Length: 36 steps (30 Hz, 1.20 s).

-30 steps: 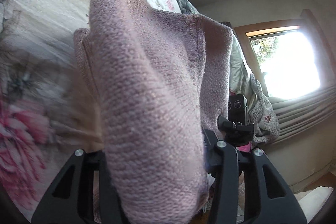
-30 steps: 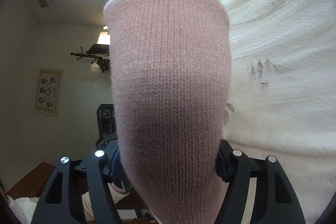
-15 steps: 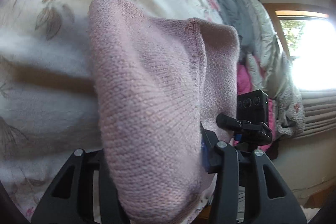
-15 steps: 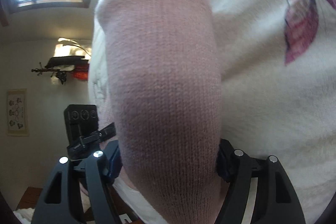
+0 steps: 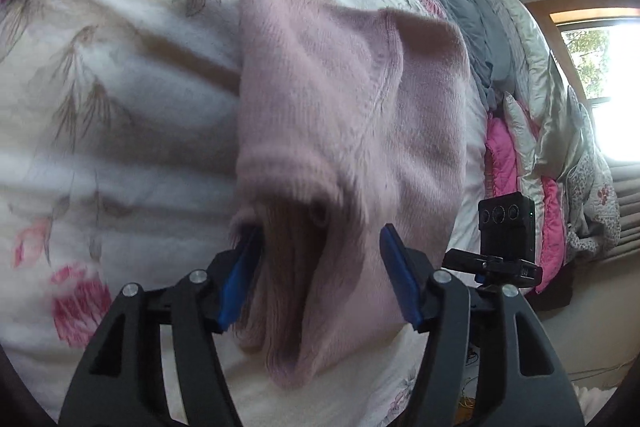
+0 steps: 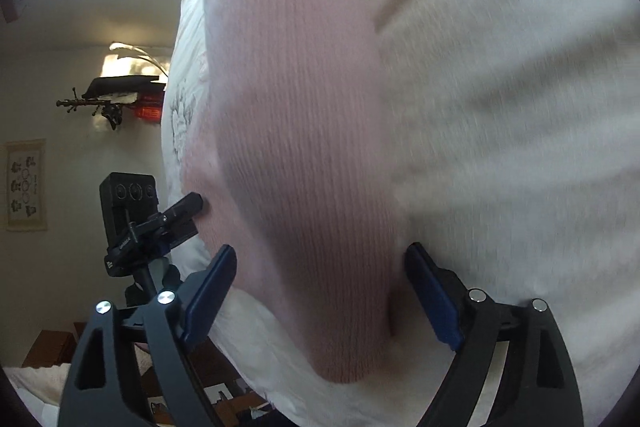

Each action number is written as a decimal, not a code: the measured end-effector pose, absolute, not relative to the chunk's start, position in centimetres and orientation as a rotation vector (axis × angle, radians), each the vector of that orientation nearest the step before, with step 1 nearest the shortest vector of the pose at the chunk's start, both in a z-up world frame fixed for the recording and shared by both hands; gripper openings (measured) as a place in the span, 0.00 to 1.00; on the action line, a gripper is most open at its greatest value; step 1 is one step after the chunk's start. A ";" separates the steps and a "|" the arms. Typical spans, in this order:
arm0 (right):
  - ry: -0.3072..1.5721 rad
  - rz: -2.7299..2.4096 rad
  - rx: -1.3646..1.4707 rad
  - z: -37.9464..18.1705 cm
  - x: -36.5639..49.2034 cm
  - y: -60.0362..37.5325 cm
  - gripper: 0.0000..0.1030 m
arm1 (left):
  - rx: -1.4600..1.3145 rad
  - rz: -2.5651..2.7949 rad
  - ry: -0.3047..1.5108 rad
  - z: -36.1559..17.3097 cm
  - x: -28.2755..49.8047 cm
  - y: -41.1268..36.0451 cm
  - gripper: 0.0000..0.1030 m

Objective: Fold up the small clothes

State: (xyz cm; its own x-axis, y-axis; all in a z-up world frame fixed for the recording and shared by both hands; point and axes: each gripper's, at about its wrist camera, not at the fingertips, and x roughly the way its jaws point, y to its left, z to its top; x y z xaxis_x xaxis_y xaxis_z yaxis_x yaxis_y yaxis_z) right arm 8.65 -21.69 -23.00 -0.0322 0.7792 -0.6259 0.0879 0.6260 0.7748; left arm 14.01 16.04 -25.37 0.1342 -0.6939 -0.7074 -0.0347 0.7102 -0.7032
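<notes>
A small pink knit garment (image 5: 344, 107) lies folded over on the white floral bedspread (image 5: 120, 107). Its near end sags loosely between the blue pads (image 5: 242, 279) of my left gripper (image 5: 319, 231), which stands open around it. In the right wrist view the same pink knit (image 6: 296, 147) rests as a rounded fold on the bedspread (image 6: 500, 147). My right gripper (image 6: 321, 250) is open too. Its blue pads (image 6: 432, 295) sit apart on either side of the fold's near end.
A heap of grey, silver and pink bedding (image 5: 516, 107) lines the bed's far side under a bright window (image 5: 608, 75). A black camera on a stand (image 5: 506, 227) sits by the bed edge, the same camera (image 6: 130, 203) showing in the right view. A wall lamp (image 6: 128, 95) hangs behind.
Both grippers went from shut on the pink knit to open. The garment has dropped out of their hold and settled on the bedspread.
</notes>
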 end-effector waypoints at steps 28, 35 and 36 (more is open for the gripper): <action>1.514 0.486 0.443 -17.4 7.9 -17.1 0.46 | -0.643 -0.366 1.365 -22.9 7.5 17.4 0.43; 1.332 0.372 0.227 -8.7 4.8 -15.8 0.86 | -0.453 -0.281 1.297 -15.8 4.2 17.7 0.65; 1.325 0.343 0.193 -7.8 4.3 -15.4 0.89 | -0.434 -0.273 1.295 -15.2 3.5 18.3 0.66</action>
